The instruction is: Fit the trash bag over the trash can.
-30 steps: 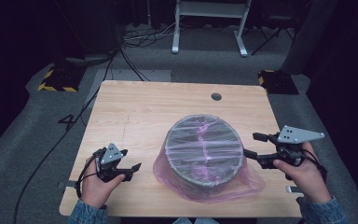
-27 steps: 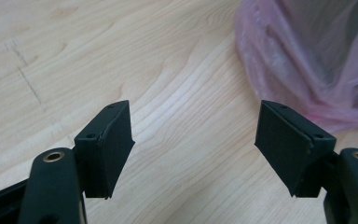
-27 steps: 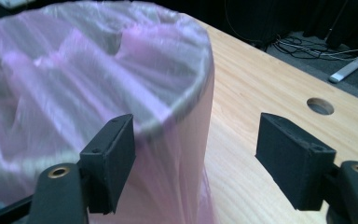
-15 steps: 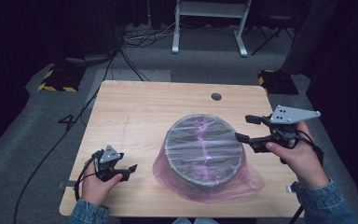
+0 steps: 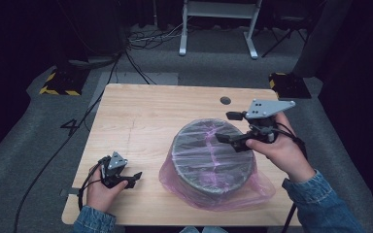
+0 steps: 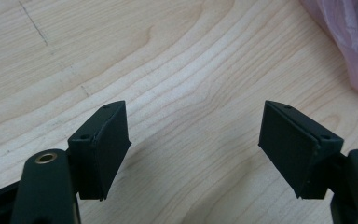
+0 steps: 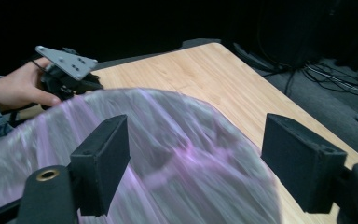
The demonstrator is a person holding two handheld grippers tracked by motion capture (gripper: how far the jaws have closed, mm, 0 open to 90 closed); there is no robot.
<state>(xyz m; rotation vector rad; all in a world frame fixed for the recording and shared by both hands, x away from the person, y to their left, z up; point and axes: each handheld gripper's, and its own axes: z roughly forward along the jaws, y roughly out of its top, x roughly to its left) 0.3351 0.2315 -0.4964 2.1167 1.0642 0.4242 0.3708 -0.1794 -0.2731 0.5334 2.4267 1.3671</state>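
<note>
Right gripper (image 5: 230, 127) jaws just opening, nothing held | over wrapped drum (image 5: 211, 155) | left gripper (image 5: 135, 177) gaping, on table (image 5: 141, 116)

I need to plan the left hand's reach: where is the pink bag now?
High view: the pink bag wraps the round grey drum at the table's near right, right of the left gripper.

One number on the floor

A big dark number "4" (image 5: 71, 127) is marked on the grey floor (image 5: 39, 145), just beside the left edge of the wooden table (image 5: 141, 121). No other words, labels or signs are clear enough to read.
</note>
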